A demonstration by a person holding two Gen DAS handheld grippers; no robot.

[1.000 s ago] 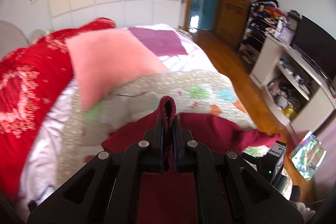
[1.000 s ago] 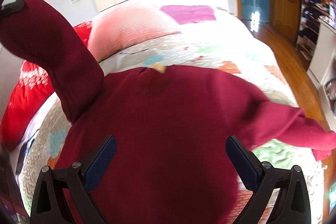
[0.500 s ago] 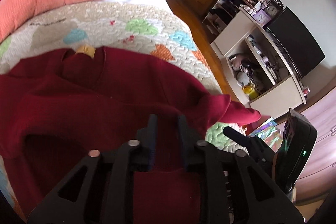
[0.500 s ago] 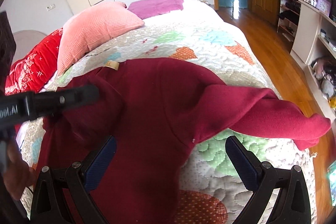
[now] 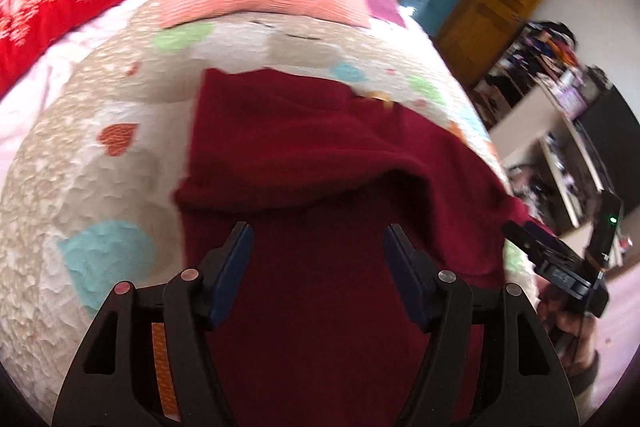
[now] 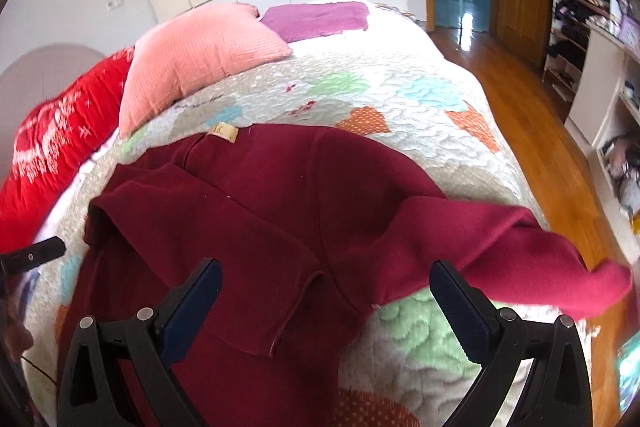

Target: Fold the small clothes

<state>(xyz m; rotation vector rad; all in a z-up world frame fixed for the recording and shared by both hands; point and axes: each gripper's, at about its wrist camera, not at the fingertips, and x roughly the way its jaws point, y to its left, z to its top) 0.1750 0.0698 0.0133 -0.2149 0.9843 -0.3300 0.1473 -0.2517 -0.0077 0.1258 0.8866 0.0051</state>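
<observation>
maroon sweater [image 6: 256,211] sleeve now folded across, left gripper [image 5: 318,269] released, right gripper [image 6: 326,301] wide

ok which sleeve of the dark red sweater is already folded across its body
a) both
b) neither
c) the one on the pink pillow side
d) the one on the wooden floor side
c: in the right wrist view the sleeve on the pillow side lies folded over the front of the dark red sweater, while the other sleeve stretches out toward the wooden floor, past the edge of the quilt.
</observation>
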